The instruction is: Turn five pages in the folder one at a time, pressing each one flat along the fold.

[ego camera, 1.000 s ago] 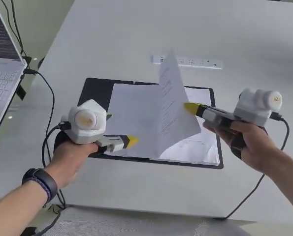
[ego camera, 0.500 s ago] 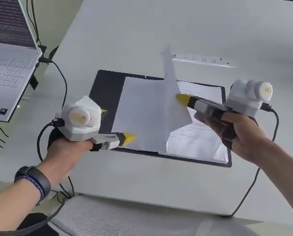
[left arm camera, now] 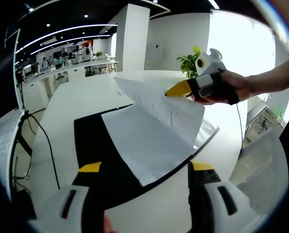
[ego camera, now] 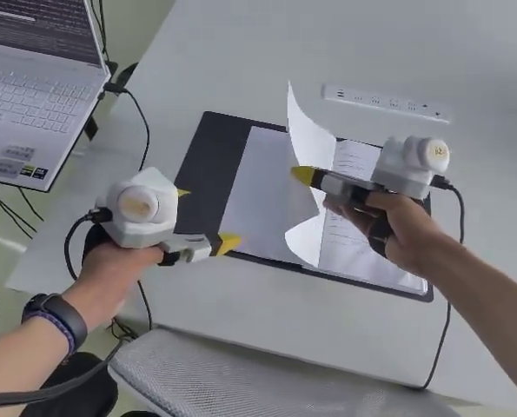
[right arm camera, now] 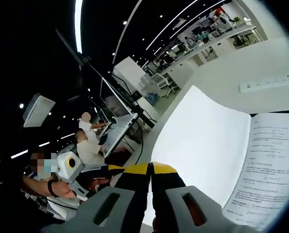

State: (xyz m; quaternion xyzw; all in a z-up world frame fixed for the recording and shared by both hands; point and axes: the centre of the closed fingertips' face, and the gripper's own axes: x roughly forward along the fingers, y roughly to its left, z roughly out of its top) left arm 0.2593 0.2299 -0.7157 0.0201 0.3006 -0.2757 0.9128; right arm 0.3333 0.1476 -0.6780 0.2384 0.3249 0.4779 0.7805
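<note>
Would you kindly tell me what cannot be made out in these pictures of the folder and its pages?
Fold of the folder: head view, hidden behind the lifted page.
Print on the right-hand page: too small in the head view, blurred in the right gripper view.
Count of the turned pages: sheet edges too thin to separate in the left gripper view.
Screen of the laptop: cut off by the head view's top edge.

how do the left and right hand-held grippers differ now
The left hand-held gripper has jaws apart and holds nothing; the right hand-held gripper is shut on the lifted page. The left hovers at the edge of the folder; the right is above its middle. Both have yellow tips.
</note>
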